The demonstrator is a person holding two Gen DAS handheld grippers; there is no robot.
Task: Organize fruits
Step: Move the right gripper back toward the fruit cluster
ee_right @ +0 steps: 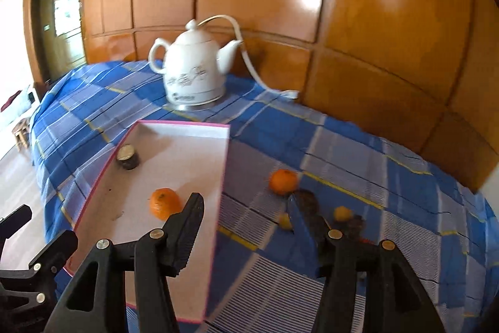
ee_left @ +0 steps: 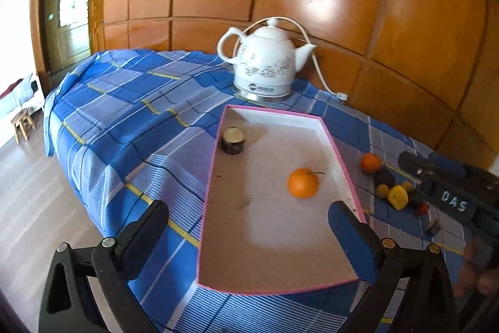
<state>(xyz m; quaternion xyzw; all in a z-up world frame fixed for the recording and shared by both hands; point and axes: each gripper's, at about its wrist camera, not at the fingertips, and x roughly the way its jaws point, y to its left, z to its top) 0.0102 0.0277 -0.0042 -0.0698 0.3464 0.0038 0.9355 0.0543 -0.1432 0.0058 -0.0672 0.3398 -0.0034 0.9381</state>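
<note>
A shallow pink-rimmed tray [ee_left: 274,239] [ee_right: 181,152] lies on the blue checked cloth. One orange [ee_left: 302,183] [ee_right: 164,203] with a stem sits in it, and a dark round object with a pale top [ee_left: 233,140] [ee_right: 128,157] is near its far left corner. My left gripper [ee_left: 249,209] hangs open over the tray's near end, with nothing between its fingers. My right gripper [ee_right: 244,200] is open and empty, above the tray's right edge. Right of the tray lie a second orange [ee_left: 370,163] [ee_right: 283,181], a dark fruit [ee_left: 385,177] [ee_right: 307,200], small yellow fruits [ee_left: 397,197] [ee_right: 342,213] and a small red one [ee_left: 422,208].
A white ceramic electric kettle [ee_left: 265,61] [ee_right: 195,71] stands behind the tray, its cord running to a plug [ee_left: 343,96] on the cloth. Wooden wall panels close off the back. The table's left edge drops to the floor, where a small stool [ee_left: 22,124] stands.
</note>
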